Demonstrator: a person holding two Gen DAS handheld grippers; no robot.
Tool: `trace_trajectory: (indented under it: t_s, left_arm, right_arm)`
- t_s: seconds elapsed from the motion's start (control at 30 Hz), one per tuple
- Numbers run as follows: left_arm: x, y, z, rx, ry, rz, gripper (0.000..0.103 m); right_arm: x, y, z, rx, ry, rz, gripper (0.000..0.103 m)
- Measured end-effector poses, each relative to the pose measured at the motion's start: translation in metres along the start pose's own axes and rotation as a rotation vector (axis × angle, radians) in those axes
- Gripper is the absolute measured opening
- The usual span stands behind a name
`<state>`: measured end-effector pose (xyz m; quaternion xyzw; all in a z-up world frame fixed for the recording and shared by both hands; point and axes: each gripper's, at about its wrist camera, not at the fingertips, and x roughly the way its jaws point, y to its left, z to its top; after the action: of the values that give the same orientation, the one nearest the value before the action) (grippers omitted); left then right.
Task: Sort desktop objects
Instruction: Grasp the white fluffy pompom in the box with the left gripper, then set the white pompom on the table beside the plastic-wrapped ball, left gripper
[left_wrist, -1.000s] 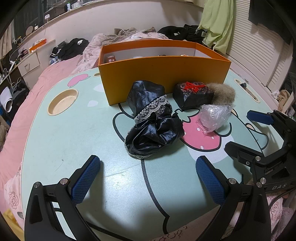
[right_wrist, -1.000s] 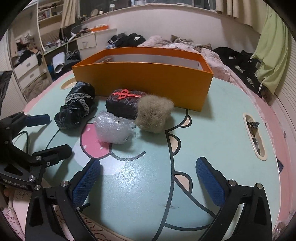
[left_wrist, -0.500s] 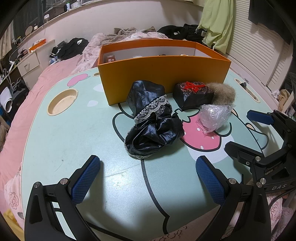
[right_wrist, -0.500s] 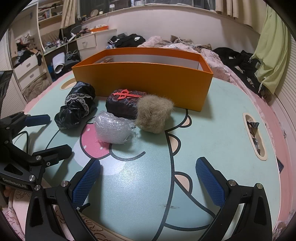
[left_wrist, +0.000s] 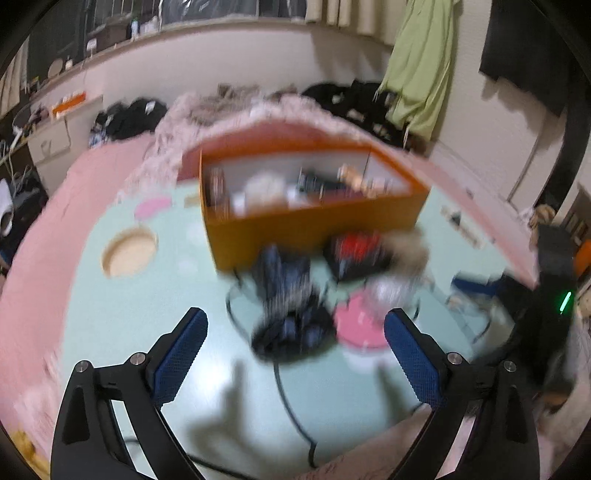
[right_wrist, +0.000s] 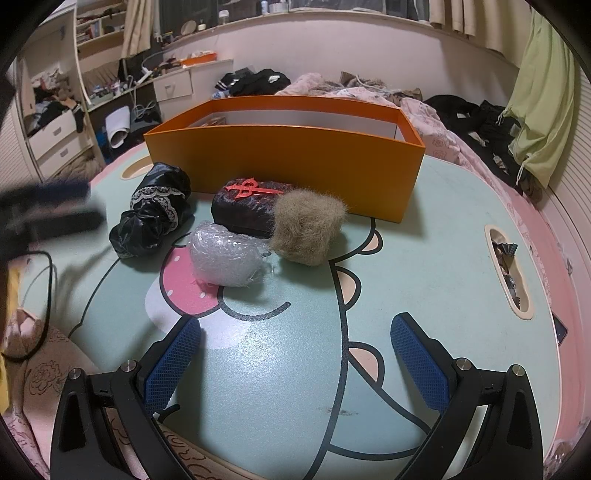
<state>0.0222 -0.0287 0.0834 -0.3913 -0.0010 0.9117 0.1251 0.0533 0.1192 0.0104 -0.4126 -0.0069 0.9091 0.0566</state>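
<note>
Hovering over the table (right_wrist: 424, 229), both grippers empty.
Left gripper (left_wrist: 295, 354), jaws just narrowing, and right gripper (right_wrist: 295, 365) gape wide; black bag (right_wrist: 151, 218), bubble wrap (right_wrist: 225, 258), fur ball (right_wrist: 306, 229) lie before the orange box (right_wrist: 295, 162).

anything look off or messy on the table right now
Nothing is spilled or damaged. Four things lie loose in front of the orange box instead of in it: the black lace-trimmed bundle, the dark pouch, the furry tan block and the bubble-wrap bundle. Wrappers sit in the table's side slot.
</note>
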Motion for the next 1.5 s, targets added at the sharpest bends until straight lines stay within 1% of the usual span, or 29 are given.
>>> trace_trajectory:
  t_s: [0.1,0.2,0.27,0.3,0.33,0.4,0.5,0.57,0.67,0.7,0.73,0.77,0.83,0.87,0.93,0.97,1.0,1.03,1.1,1.13,1.17,1.2,1.27,1.3,1.33,1.4,1.43,1.47,1.5]
  left_arm:
    - [0.001,0.001,0.036,0.009,-0.006,-0.003,0.08]
    - [0.024,0.003,0.076,0.008,0.07,-0.042,0.073]
    - [0.052,0.003,0.102,0.023,0.132,-0.021,0.063]
    - [0.062,0.0,0.109,0.028,0.153,-0.01,0.055]
    - [0.08,0.001,0.12,0.029,0.196,0.016,0.051]
    - [0.104,-0.003,0.13,0.033,0.246,0.037,0.05]
    - [0.145,-0.007,0.136,0.072,0.33,0.118,0.05]
    - [0.165,-0.006,0.131,0.084,0.384,0.162,0.05]
    - [0.188,0.0,0.12,0.094,0.459,0.2,0.05]
    - [0.187,0.004,0.119,0.074,0.436,0.176,0.047]
    - [0.187,0.007,0.119,0.055,0.444,0.152,0.039]
    - [0.185,0.012,0.118,0.021,0.453,0.111,0.034]
    - [0.181,0.017,0.118,0.0,0.452,0.096,0.034]
    - [0.175,0.018,0.118,0.007,0.429,0.094,0.034]
    - [0.149,0.019,0.119,0.009,0.336,0.06,0.034]
    - [0.139,0.018,0.12,0.001,0.309,0.041,0.034]
    - [0.121,0.016,0.119,-0.01,0.268,0.007,0.034]
    - [0.095,0.011,0.116,-0.017,0.214,-0.046,0.034]
    - [0.061,0.004,0.106,-0.011,0.158,-0.118,0.034]
    - [0.048,-0.001,0.099,-0.012,0.143,-0.141,0.034]
    - [0.041,-0.003,0.095,-0.013,0.137,-0.152,0.034]
    - [0.031,-0.006,0.082,-0.017,0.136,-0.163,0.034]
    - [0.027,-0.008,0.068,-0.04,0.143,-0.145,0.035]
    - [0.025,-0.007,0.06,-0.056,0.138,-0.124,0.035]
    - [0.024,-0.007,0.052,-0.064,0.127,-0.123,0.035]
    - [0.023,-0.008,0.04,-0.063,0.125,-0.15,0.036]
    - [0.022,-0.008,0.033,-0.061,0.122,-0.168,0.042]
    - [0.023,-0.008,0.03,-0.06,0.118,-0.168,0.045]
    - [0.02,-0.006,0.025,-0.06,0.103,-0.15,0.055]
  right_arm:
    - [0.0,0.0,0.0,0.0,0.0,0.0,0.103]
    - [0.0,0.0,-0.001,0.0,-0.001,0.0,0.103]
    - [0.0,0.0,-0.001,0.0,-0.001,0.0,0.103]
    - [-0.002,0.0,-0.001,0.0,-0.002,0.0,0.103]
    - [-0.005,0.001,0.0,0.001,-0.004,0.001,0.103]
    - [-0.005,0.0,0.001,0.001,-0.005,0.002,0.103]
    - [-0.006,0.0,0.001,0.001,-0.006,0.001,0.103]
    - [-0.006,0.0,0.001,0.001,-0.006,0.001,0.103]
    - [-0.007,0.001,0.002,0.004,-0.007,-0.002,0.103]
    - [-0.006,0.001,0.002,0.006,-0.007,-0.002,0.103]
    - [-0.006,0.001,0.003,0.006,-0.007,-0.002,0.103]
    - [-0.005,0.002,0.004,0.006,-0.008,-0.002,0.103]
    - [-0.005,0.001,0.003,0.006,-0.007,-0.002,0.103]
    - [-0.005,0.001,0.003,0.006,-0.007,-0.001,0.103]
    - [-0.005,0.001,0.002,0.006,-0.008,-0.002,0.103]
    - [-0.005,0.001,0.002,0.006,-0.008,-0.001,0.103]
    - [-0.004,0.001,0.002,0.006,-0.007,-0.001,0.103]
    - [-0.004,0.001,0.002,0.006,-0.007,-0.001,0.103]
    - [-0.004,0.001,0.001,0.006,-0.008,-0.002,0.103]
    - [-0.004,0.001,0.002,0.006,-0.008,-0.002,0.103]
    - [-0.004,0.001,0.001,0.006,-0.008,-0.001,0.103]
    - [-0.004,0.001,0.001,0.006,-0.008,-0.002,0.103]
    - [-0.004,0.001,0.001,0.006,-0.008,-0.001,0.103]
    - [-0.004,0.001,0.001,0.006,-0.008,-0.002,0.103]
    - [-0.003,0.001,0.002,0.006,-0.008,-0.002,0.103]
    - [-0.004,0.001,0.001,0.006,-0.008,-0.002,0.103]
    - [-0.004,0.001,0.0,0.006,-0.008,-0.002,0.103]
    - [-0.003,0.0,0.001,0.006,-0.008,-0.001,0.103]
    - [-0.004,0.001,0.001,0.005,-0.008,-0.002,0.103]
